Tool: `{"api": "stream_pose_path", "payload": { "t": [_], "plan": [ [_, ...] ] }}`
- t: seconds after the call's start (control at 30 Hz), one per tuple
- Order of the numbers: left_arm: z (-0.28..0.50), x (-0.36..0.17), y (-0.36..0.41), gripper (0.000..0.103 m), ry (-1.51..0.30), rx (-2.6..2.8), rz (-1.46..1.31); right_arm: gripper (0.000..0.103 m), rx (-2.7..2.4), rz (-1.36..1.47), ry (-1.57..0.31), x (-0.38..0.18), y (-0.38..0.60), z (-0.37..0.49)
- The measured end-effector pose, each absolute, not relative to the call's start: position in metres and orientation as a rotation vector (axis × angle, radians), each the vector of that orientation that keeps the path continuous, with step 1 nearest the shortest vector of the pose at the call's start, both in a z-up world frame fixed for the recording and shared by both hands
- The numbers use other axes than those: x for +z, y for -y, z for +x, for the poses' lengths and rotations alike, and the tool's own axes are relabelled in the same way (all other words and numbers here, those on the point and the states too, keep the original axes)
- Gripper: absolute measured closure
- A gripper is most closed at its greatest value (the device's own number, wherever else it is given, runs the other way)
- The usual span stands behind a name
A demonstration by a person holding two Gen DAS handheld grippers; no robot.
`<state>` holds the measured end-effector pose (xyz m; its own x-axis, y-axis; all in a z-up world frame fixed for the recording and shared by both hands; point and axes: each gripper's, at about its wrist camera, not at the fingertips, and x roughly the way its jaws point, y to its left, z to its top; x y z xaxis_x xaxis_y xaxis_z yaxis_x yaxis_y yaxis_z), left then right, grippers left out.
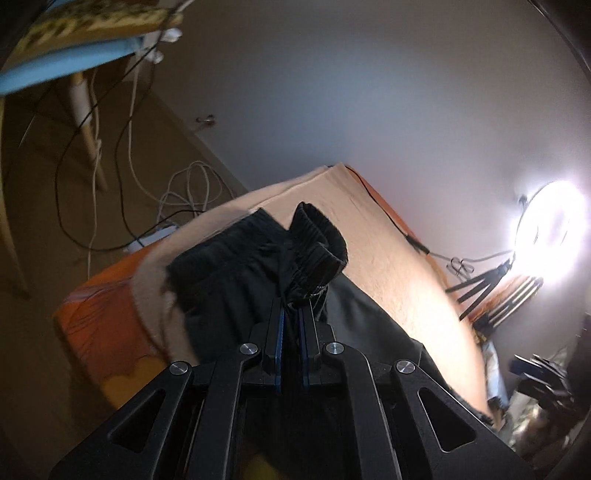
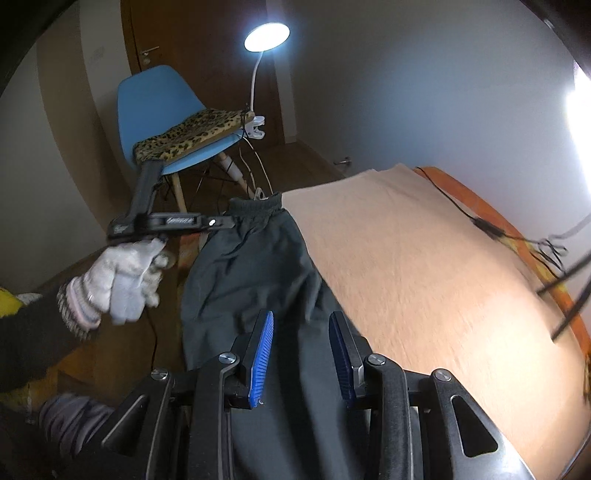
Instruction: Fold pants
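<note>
Dark pants (image 2: 255, 266) lie along the left edge of a peach-covered table (image 2: 424, 266), with the elastic waistband (image 2: 258, 206) at the far end. My left gripper (image 1: 291, 314) is shut on the waistband (image 1: 314, 243) and lifts it, bunched, off the table. It also shows in the right wrist view (image 2: 225, 223), held by a gloved hand (image 2: 125, 280) at the waistband's left corner. My right gripper (image 2: 301, 332) is open, its blue pads (image 2: 262, 354) apart, just above the pants' lower part. It holds nothing.
A blue chair (image 2: 166, 110) with a leopard cushion (image 2: 192, 129) stands beyond the table's far left, with a clip lamp (image 2: 266, 35) on it. Cables (image 1: 129, 166) trail on the floor. A ring light (image 1: 546, 236) on a tripod stands at the right. A black wire (image 2: 480, 225) runs along the table's right edge.
</note>
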<state>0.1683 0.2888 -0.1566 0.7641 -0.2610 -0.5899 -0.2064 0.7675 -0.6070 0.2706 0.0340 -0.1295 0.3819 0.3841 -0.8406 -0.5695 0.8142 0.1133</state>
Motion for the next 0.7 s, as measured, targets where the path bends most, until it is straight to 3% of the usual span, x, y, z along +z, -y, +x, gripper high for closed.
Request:
{"api": "stream_pose_path", "payload": {
  "t": [0.17,0.27,0.37,0.6,0.63,0.7],
  "plan": [
    [0.166,-0.163,-0.294,0.095,-0.715,-0.050,-0.752,0.071,0.653,-0.149,-1.077,-0.164,-0.057,0.316],
    [0.163,-0.162,-0.302,0.067,-0.698,-0.049,-0.783,0.071,0.664,-0.147,-1.109,-0.187,-0.074,0.341],
    [0.163,-0.162,-0.307,0.059,-0.695,-0.034,-0.811,0.071,0.668,-0.145,-1.138,-0.205,-0.093,0.362],
    [0.169,-0.172,-0.311,0.064,-0.709,0.005,-0.794,0.071,0.670,-0.189,-1.217,-0.240,-0.125,0.381],
    [0.170,-0.171,-0.311,0.068,-0.710,0.017,-0.778,0.071,0.668,-0.192,-1.222,-0.242,-0.127,0.381],
    [0.170,-0.170,-0.309,0.087,-0.713,0.053,-0.742,0.073,0.676,-0.190,-1.237,-0.247,-0.129,0.379]
  ]
}}
